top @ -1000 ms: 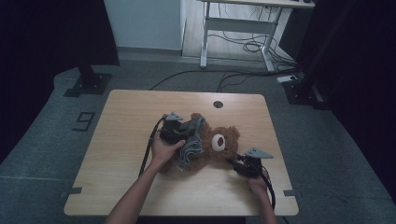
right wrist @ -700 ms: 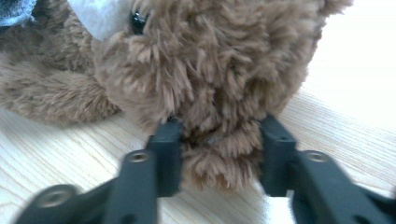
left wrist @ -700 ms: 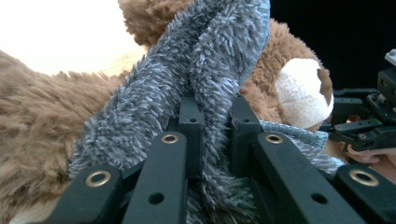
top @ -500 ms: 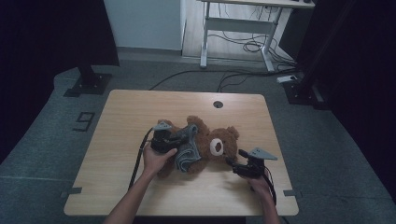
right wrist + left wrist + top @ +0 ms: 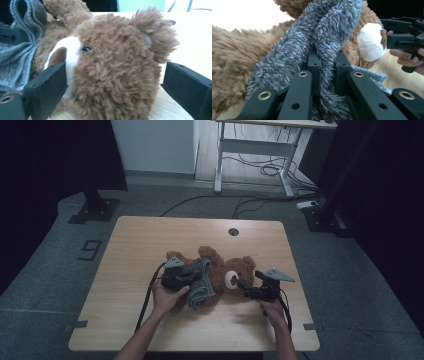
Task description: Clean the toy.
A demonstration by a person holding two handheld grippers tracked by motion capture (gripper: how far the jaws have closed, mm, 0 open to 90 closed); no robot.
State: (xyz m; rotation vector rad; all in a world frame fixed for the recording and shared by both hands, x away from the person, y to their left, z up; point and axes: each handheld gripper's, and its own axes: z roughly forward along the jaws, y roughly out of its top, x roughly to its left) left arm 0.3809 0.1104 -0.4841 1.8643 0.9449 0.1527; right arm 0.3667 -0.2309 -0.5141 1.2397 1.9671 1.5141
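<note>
Left gripper (image 5: pixel 325 62) clamped on grey fuzzy cloth (image 5: pixel 317 32) draped over teddy bear (image 5: pixel 220 275); right gripper (image 5: pixel 115 82) just opening, jaws apart around bear's head. Soft, light, floppy: probably best pinched at a cloth fold.

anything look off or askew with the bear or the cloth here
Nothing damaged. The teddy bear lies on its back on the table, and the grey cloth sits bunched across its body, pinched by the left gripper.
</note>
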